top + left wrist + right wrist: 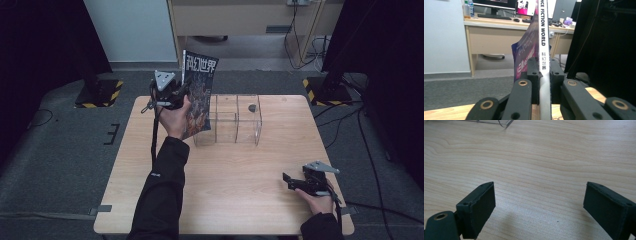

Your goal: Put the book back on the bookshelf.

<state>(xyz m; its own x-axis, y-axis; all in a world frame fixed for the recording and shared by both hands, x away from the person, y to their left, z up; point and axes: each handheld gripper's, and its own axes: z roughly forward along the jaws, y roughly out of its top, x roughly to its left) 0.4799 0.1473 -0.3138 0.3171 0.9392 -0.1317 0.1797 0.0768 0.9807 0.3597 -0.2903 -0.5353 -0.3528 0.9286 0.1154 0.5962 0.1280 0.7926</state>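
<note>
While my left tool (186, 93) clamps the magazine (199, 95) upright at upper centre, slotting it into the clear organizer (235, 120) remains; my right tool (290, 181) rests open, lower right.

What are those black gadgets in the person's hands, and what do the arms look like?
Each hand grips a black handheld tool. The left gripper and right gripper each end in two blocky black jaws on hinged links with brass-coloured rivets, and carry a grey three-cornered plate on top. A dark cable trails from each. Both arms wear black sleeves; the left one bears a small pale mark.
</note>
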